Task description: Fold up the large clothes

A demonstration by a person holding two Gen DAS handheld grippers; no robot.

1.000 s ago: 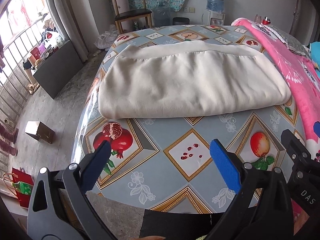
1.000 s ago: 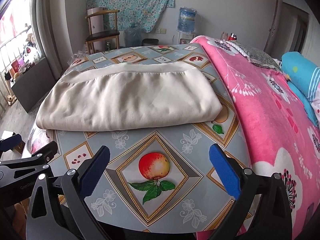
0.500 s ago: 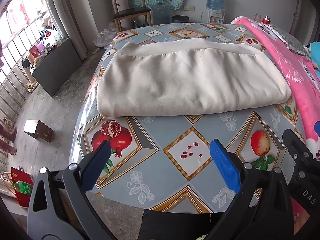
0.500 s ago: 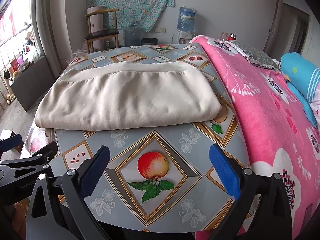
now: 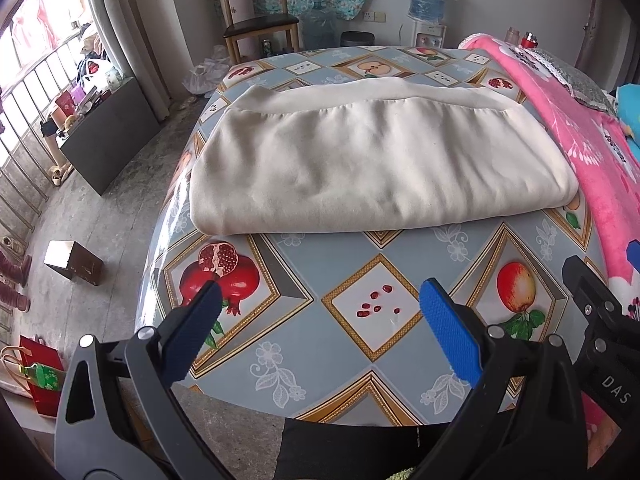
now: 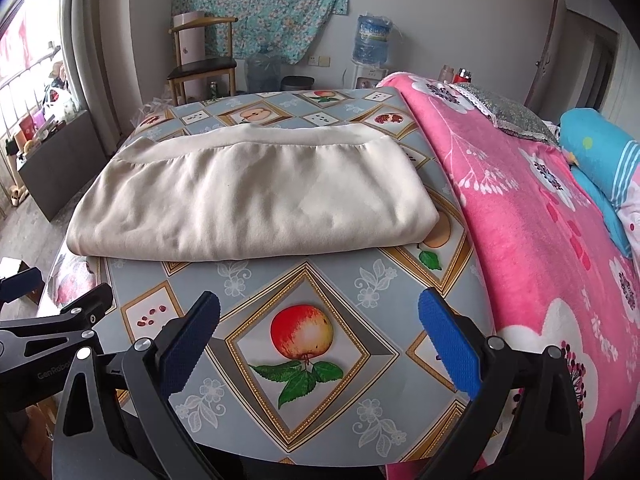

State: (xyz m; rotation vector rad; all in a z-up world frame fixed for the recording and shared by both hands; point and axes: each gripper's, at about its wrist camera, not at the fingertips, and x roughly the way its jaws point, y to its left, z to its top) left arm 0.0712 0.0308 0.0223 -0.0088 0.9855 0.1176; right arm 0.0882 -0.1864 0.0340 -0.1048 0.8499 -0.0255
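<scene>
The cream garment (image 5: 376,164) lies on the fruit-print tablecloth (image 5: 360,272) as a flat, wide rectangle, with a thick rounded fold along its near edge and a hemmed band along its far edge. It looks already folded over at least once, with no sleeves or loose parts showing. It is still broad, so I judge that 1 or 2 more folds, probably across its width, remain, though it may already be finished.

The left gripper (image 5: 324,328) and the right gripper (image 6: 320,328) both have their jaws spread wide and hold nothing. They hang over the bare near part of the table, well short of the garment's near fold, with the pink floral blanket (image 6: 532,240) off to the right
</scene>
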